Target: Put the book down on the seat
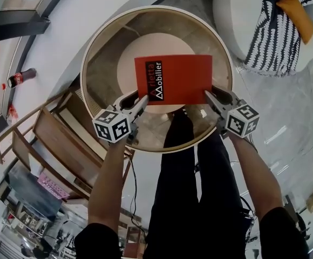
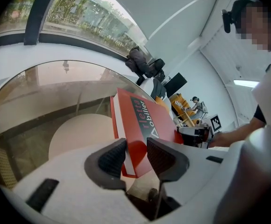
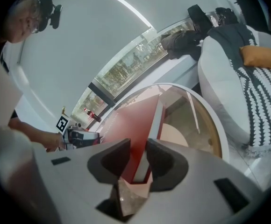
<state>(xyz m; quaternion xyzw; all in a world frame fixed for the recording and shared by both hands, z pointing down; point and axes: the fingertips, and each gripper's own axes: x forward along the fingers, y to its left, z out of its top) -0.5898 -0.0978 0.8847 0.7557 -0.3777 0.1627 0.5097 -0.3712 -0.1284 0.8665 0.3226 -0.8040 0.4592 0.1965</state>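
Grasp: left claw (image 1: 137, 101), right claw (image 1: 213, 97) clamped on corners of red hardcover book (image 1: 172, 80) over round glass table (image 1: 105, 63); next, likely level carry to white padded seat (image 1: 229, 9) at 1 o'clock.

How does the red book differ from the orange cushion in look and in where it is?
The red book bears printed lettering; the orange cushion is plain. The book is held over the round glass table by the left gripper and the right gripper; the cushion lies on a patterned throw on the white seat. Both are warm-coloured and roughly rectangular.
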